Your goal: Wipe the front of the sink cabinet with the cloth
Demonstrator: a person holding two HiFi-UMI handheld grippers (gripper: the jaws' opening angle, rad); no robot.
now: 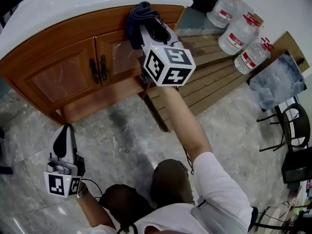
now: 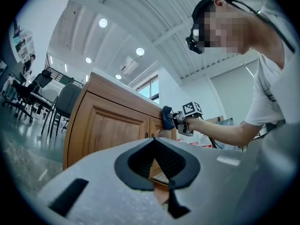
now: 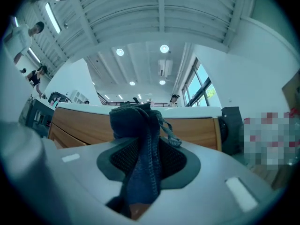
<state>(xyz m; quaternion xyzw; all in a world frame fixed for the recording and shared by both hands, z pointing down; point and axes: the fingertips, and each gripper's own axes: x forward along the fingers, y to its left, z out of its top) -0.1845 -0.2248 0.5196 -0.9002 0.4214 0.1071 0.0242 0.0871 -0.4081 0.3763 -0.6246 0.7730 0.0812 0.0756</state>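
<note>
Wiping in hand: right gripper [image 1: 147,24] pinches cloth [image 1: 139,13] at cabinet [image 1: 92,26] top edge; left gripper [image 1: 63,139] pressed together, empty. Next, I judge: drag cloth across doors [image 1: 61,79], keeping pressure

The head view looks steeply down on the sink cabinet [image 1: 63,79]; both gripper views face it from low, the right closest.

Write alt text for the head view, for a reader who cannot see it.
The right gripper, at arm's length, holds a dark blue cloth against the upper front of the wooden sink cabinet. The left gripper hangs shut and empty above the marbled floor.
</note>
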